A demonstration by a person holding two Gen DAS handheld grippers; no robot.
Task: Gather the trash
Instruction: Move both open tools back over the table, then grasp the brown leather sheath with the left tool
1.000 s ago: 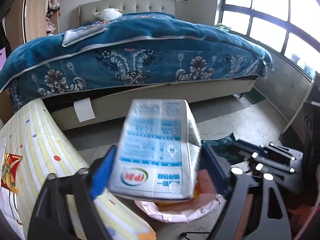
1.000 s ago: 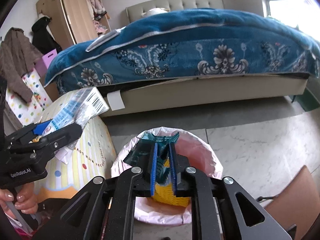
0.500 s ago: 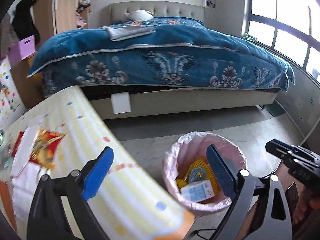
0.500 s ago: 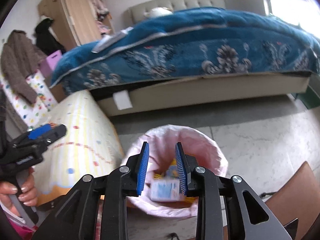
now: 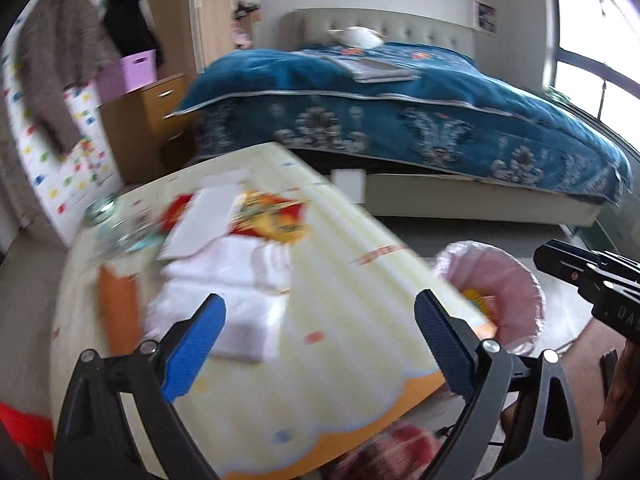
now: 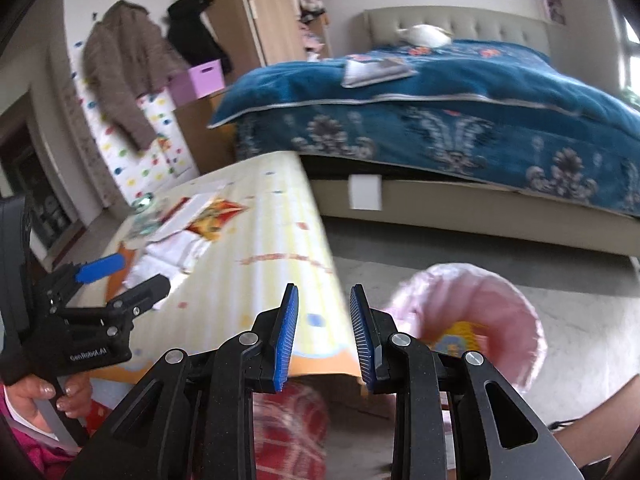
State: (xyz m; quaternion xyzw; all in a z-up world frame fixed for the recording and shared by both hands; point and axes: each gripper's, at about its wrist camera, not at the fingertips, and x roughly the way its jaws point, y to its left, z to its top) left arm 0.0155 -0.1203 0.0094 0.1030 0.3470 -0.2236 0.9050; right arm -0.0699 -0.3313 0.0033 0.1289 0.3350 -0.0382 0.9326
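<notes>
We see a bed with a teal floral quilt (image 5: 420, 120) and beige tufted headboard (image 5: 400, 28) at far right, a wooden wardrobe (image 6: 264, 12) far left, bright windows (image 5: 592, 52) right, grey stone floor (image 6: 560, 280).

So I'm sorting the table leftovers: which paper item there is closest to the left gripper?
The white folded tissue pile, just ahead of the open left gripper; the red-and-yellow wrapper lies farther back.

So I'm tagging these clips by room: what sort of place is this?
A bedroom in a home, most likely: a bed with a blue floral quilt, a wooden wardrobe with coats hanging beside it, and a small table next to a pink-lined trash bin.
</notes>
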